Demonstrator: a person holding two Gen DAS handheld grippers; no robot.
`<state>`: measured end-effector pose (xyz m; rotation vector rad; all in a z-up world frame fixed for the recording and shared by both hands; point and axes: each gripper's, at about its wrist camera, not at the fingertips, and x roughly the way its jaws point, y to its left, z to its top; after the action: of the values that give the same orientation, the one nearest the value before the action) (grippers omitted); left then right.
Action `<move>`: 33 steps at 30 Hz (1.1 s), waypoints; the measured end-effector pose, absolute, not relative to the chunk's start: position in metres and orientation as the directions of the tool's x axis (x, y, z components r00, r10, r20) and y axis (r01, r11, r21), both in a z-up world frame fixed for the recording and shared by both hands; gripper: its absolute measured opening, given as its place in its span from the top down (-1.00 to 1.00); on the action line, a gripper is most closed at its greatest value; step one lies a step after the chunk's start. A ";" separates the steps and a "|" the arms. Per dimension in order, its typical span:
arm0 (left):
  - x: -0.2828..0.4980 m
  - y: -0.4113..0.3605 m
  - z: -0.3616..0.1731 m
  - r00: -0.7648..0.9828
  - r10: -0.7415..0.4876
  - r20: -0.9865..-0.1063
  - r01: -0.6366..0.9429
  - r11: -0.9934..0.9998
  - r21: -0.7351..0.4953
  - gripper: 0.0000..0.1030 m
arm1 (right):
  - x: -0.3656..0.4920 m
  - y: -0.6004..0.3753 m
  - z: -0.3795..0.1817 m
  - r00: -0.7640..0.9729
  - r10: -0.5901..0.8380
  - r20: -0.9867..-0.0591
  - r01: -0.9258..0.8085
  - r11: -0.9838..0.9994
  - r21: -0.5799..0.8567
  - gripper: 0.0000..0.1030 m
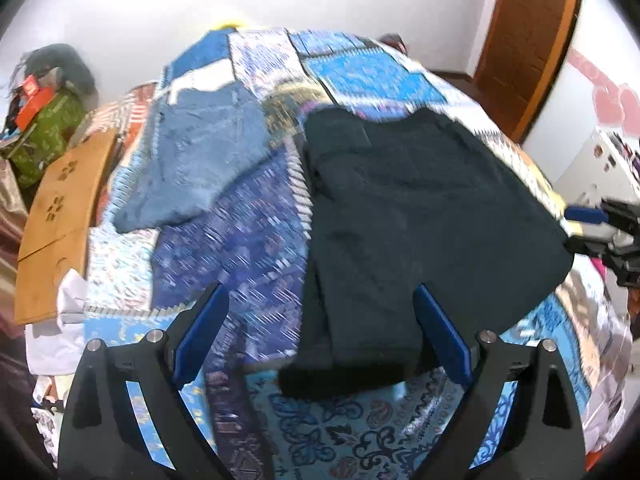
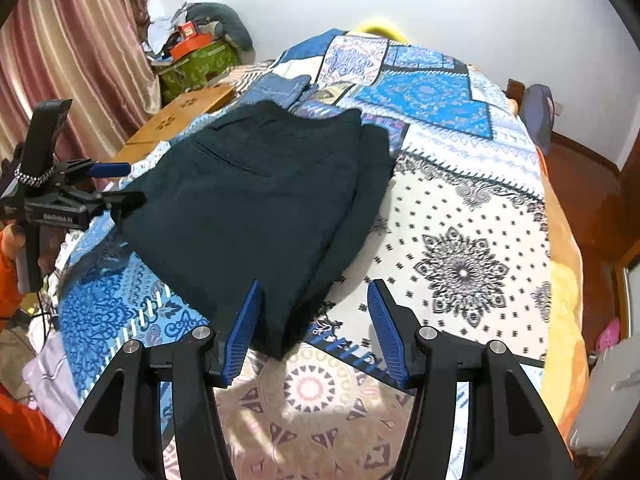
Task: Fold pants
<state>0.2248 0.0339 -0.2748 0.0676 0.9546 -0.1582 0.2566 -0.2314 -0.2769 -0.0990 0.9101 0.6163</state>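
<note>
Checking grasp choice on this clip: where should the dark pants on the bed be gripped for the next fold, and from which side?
Grip the near narrow end of the dark pants, at its two corners, coming in low from the bed's near edge. The pants lie flat and already doubled lengthwise, and that end sits just ahead of the open right gripper and left gripper, so it could probably be carried up over the far end.
</note>
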 end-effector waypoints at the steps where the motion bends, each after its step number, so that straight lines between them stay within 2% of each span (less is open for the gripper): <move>1: 0.227 0.036 -0.270 0.581 -0.100 -0.808 0.154 0.988 -0.012 -0.84 | 0.256 -0.231 -0.274 0.467 0.448 -0.763 -0.534 0.830 0.161 0.00; 3: 0.236 0.038 -0.263 0.592 -0.096 -0.800 0.146 0.989 -0.011 -0.84 | 0.260 -0.231 -0.269 0.495 0.433 -0.753 -0.522 0.841 0.140 -0.03; 6: 0.256 0.039 -0.267 0.564 -0.139 -0.814 0.150 0.987 -0.065 -0.84 | 0.271 -0.227 -0.270 0.509 0.448 -0.735 -0.504 0.847 0.167 -0.25; 10: 0.285 0.034 -0.292 0.471 -0.193 -0.861 0.150 0.979 -0.137 -0.84 | 0.292 -0.216 -0.292 0.456 0.469 -0.756 -0.488 0.842 0.228 -0.25; 17: 0.322 0.035 -0.323 0.332 -0.355 -0.874 0.148 0.935 -0.323 -0.84 | 0.331 -0.224 -0.325 0.305 0.599 -0.741 -0.404 0.785 0.469 -0.34; 22: 0.338 0.024 -0.326 0.286 -0.393 -0.874 0.197 0.917 -0.348 -0.84 | 0.350 -0.222 -0.339 0.229 0.649 -0.725 -0.379 0.746 0.548 -0.59; 27: 0.349 0.002 -0.329 0.257 -0.417 -0.872 0.246 0.901 -0.358 -0.83 | 0.363 -0.212 -0.341 0.216 0.674 -0.706 -0.387 0.723 0.572 -0.61; 29: 0.350 -0.007 -0.329 0.258 -0.404 -0.878 0.271 0.902 -0.336 -0.80 | 0.368 -0.209 -0.341 0.214 0.681 -0.701 -0.392 0.717 0.577 -0.55; 31: 0.351 -0.013 -0.328 0.267 -0.392 -0.880 0.291 0.904 -0.314 -0.71 | 0.368 -0.209 -0.338 0.224 0.691 -0.688 -0.417 0.706 0.573 -0.12; 32: 0.352 -0.013 -0.326 0.265 -0.402 -0.877 0.287 0.901 -0.326 -0.63 | 0.368 -0.208 -0.337 0.221 0.695 -0.684 -0.418 0.702 0.577 -0.06; 33: 0.354 -0.011 -0.325 0.265 -0.409 -0.873 0.279 0.899 -0.337 -0.56 | 0.369 -0.207 -0.336 0.219 0.698 -0.682 -0.418 0.699 0.580 0.09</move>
<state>0.3536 -0.0107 -0.3252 -0.1237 1.2177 -0.4662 0.3686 -0.2074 -0.3355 0.2981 1.1033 0.7879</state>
